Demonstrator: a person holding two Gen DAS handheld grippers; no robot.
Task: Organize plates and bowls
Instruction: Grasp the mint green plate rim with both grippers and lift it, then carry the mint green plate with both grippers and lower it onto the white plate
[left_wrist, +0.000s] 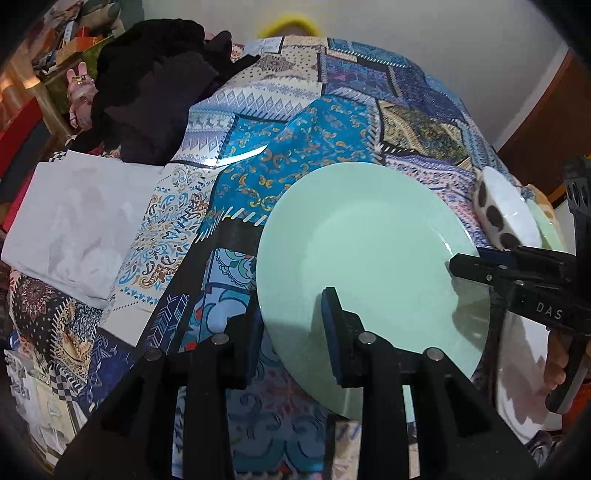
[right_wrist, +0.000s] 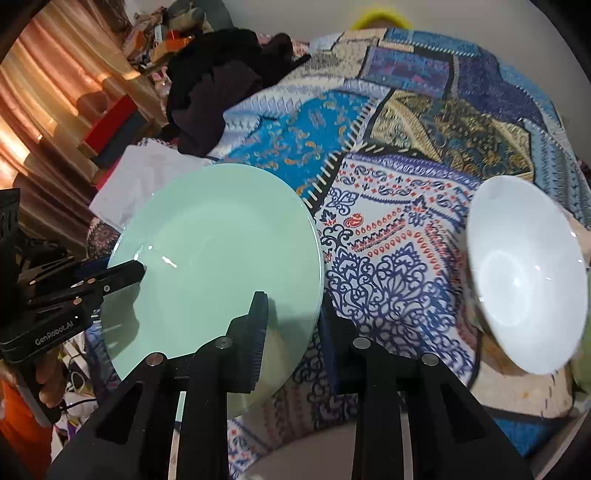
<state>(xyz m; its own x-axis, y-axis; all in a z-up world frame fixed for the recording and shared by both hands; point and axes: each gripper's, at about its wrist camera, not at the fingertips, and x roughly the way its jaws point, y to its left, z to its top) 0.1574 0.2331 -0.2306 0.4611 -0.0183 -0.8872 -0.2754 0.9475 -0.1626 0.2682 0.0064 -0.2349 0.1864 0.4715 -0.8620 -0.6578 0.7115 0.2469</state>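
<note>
Both my grippers clamped on green plate (left_wrist: 369, 258): left gripper (left_wrist: 291, 325) near rim, right gripper (right_wrist: 291, 325) opposite. I keep plate level, carry toward white bowl (right_wrist: 524, 273), squeeze steady.

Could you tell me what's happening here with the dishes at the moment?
A person is holding a green plate over a patterned quilt with both grippers. The left gripper straddles one edge, the right gripper the opposite edge, each with one finger over the plate's face. A white bowl sits off to the right.
</note>
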